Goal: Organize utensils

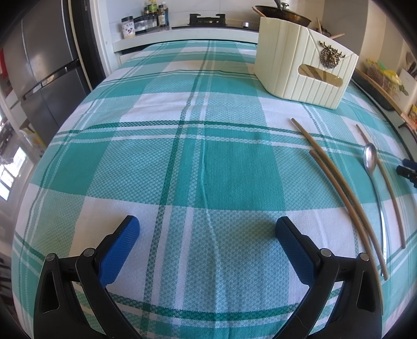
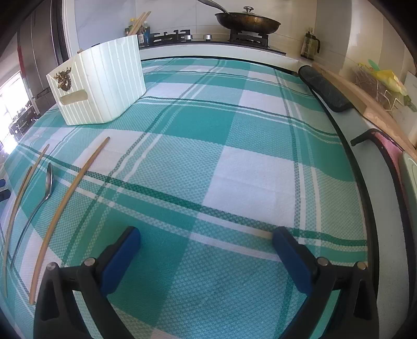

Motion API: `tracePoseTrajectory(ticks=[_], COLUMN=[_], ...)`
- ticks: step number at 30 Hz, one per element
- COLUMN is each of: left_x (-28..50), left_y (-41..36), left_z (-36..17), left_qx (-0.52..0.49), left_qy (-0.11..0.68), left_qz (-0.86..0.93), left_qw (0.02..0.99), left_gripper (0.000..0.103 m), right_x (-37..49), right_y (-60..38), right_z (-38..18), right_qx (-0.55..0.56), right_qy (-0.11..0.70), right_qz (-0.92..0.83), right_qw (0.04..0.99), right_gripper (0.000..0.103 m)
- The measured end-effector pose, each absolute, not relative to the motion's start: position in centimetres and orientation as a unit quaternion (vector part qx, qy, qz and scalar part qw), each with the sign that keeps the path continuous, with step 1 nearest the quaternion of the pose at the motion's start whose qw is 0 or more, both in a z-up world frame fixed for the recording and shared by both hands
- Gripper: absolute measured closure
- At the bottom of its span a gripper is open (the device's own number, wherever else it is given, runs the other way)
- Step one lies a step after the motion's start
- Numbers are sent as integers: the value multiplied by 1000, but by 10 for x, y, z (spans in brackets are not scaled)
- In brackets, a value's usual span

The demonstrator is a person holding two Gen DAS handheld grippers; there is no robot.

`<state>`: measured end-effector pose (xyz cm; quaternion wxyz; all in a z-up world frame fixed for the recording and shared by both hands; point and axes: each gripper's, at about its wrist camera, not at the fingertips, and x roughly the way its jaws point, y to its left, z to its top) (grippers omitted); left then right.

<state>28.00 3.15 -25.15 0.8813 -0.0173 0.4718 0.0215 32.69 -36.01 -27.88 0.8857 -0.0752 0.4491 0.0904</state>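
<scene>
A cream ribbed utensil holder with a brass deer emblem stands on the checked tablecloth, far right in the left wrist view and far left in the right wrist view; chopsticks stick up in it. Three loose wooden chopsticks and a metal spoon lie on the cloth right of my left gripper. In the right wrist view the chopsticks and the spoon lie left of my right gripper. Both grippers are open, empty and hover low over the cloth.
A stove with a lidded wok and spice bottles stands beyond the table. A dark padded bar and a wooden board run along the right edge. A refrigerator stands at left.
</scene>
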Motion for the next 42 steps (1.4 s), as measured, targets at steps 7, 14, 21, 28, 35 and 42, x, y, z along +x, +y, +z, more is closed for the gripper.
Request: tracePoseTrajectory(ticks=[7,14,21,28,35,42], left_x=[281,281,280,280,280,281], left_y=[32,31,31,31,32,32], left_z=[-251,-252,-252,-252,-252,-252], left_qx=[-17,-17,-17,-17,-17,-17], left_qy=[473,473,473,473,474,474], left_qz=[21,21,21,20,20,20], left_qw=[881,881,881,880,880,880], left_gripper=[0,0,0,0,0,0], right_x=[326,327,328,327,327,327], right_y=[-362,-360,-359,-359,-359,-359], right_z=[-278,-279,-279,-279,-279,-279], right_qx=[-76,-75,-75,-75,-76,-74], right_qy=[449,449,449,450,450,450], right_qz=[90,87,87,87,87,88], right_qw=[886,886,886,886,886,886], right_gripper=[0,0,0,0,0,0])
